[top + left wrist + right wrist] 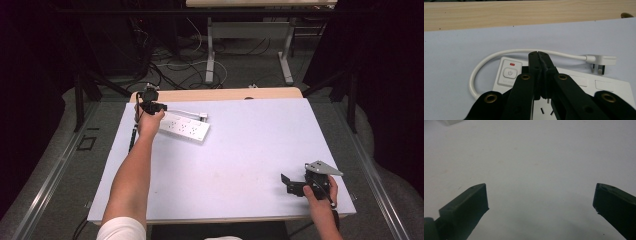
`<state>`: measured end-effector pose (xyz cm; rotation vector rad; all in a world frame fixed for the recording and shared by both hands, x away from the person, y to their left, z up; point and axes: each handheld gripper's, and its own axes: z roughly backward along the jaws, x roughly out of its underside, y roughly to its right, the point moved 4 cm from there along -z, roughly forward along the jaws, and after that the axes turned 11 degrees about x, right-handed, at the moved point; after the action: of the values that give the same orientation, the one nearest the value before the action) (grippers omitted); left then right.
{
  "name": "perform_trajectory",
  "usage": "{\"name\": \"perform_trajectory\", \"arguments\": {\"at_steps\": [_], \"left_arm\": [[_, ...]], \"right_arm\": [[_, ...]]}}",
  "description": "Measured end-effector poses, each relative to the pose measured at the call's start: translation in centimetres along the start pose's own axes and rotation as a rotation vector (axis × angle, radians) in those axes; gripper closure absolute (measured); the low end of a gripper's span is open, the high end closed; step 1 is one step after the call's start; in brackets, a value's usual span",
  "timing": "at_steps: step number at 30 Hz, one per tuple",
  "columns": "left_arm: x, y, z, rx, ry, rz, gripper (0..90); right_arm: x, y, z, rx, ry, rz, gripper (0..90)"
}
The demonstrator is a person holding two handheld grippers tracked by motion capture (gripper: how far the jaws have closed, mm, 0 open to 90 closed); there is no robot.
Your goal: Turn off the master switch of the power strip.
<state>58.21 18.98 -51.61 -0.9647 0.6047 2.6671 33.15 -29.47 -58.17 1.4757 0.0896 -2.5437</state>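
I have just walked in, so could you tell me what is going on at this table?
A person works at a white-topped table with a gripper in each hand. The left gripper, its jaws shut with nothing between them, is over the switch end of a white power strip at the far left. The strip's short cable loops round to its plug, lying unplugged on the table. The right gripper sits near the front right, jaws open and holding nothing.

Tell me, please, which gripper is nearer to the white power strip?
Left. The left gripper hangs right over the power strip, jaws shut, empty. The right gripper sits open, far off at the table's near right corner.
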Motion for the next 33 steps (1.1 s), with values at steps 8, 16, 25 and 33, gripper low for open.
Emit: {"name": "perform_trajectory", "arguments": {"at_steps": [8, 16, 25, 33], "left_arm": [[0.3, -0.8, -0.6, -0.025, -0.004, -0.007, 90.0], [0.5, -1.2, -1.7, -0.038, -0.012, -0.02, 90.0], [1.0, -2.2, -2.5, -0.073, -0.046, -0.021, 90.0], [1.1, -2.4, -2.8, -0.069, -0.056, 0.005, 90.0]], "right_arm": [[0.0, 0.0, 0.0, -0.006, -0.001, 0.002, 0.0], [0.2, 0.2, 0.3, -0.005, -0.02, -0.002, 0.0], [0.5, 0.2, 0.3, -0.015, -0.012, -0.001, 0.0], [0.4, 0.2, 0.4, -0.013, -0.017, -0.002, 0.0]]}}
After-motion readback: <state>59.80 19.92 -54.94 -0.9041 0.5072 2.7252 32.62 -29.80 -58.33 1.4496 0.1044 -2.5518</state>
